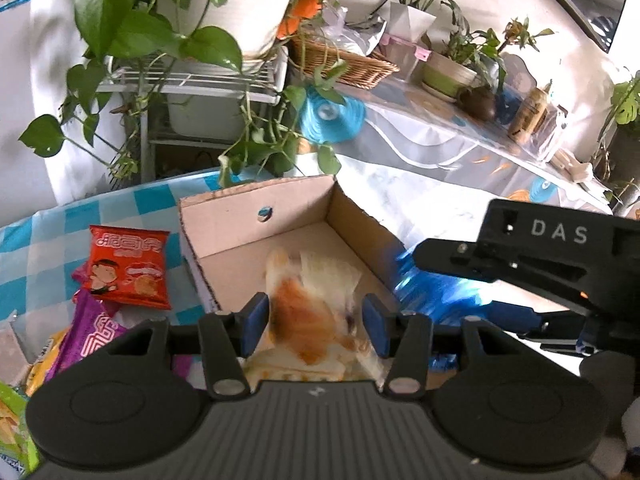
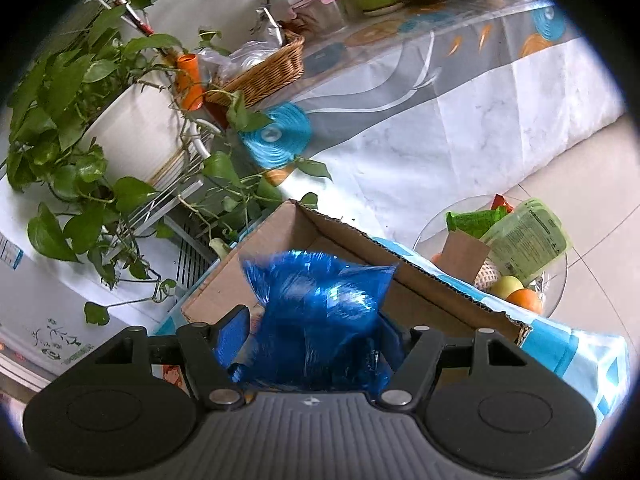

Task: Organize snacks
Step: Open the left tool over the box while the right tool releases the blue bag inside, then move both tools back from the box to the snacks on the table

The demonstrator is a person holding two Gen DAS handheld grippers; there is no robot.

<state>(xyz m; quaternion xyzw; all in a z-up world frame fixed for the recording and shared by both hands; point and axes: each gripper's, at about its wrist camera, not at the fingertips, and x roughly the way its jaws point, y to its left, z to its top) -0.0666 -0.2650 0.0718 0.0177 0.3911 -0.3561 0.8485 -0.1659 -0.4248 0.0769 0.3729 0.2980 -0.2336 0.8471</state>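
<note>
An open cardboard box [image 1: 224, 216] sits on a blue-checked cloth. My left gripper [image 1: 316, 326] is shut on a clear-wrapped orange and white snack [image 1: 308, 312], held over the box's near end. My right gripper [image 2: 316, 344] is shut on a blue snack bag [image 2: 320, 312], held at the box's [image 2: 360, 248] rim. In the left wrist view the right gripper comes in from the right with the blue bag [image 1: 432, 292]. A red snack packet [image 1: 130, 266] and a purple one [image 1: 96, 336] lie left of the box.
Potted trailing plants on a white wire rack [image 1: 192, 80] stand behind the box. A long table with a wicker basket [image 1: 344, 60] and pots runs at the back right. A glass side table with fruit and packets [image 2: 512, 256] stands beyond the box. More packets lie at the far left [image 1: 12, 420].
</note>
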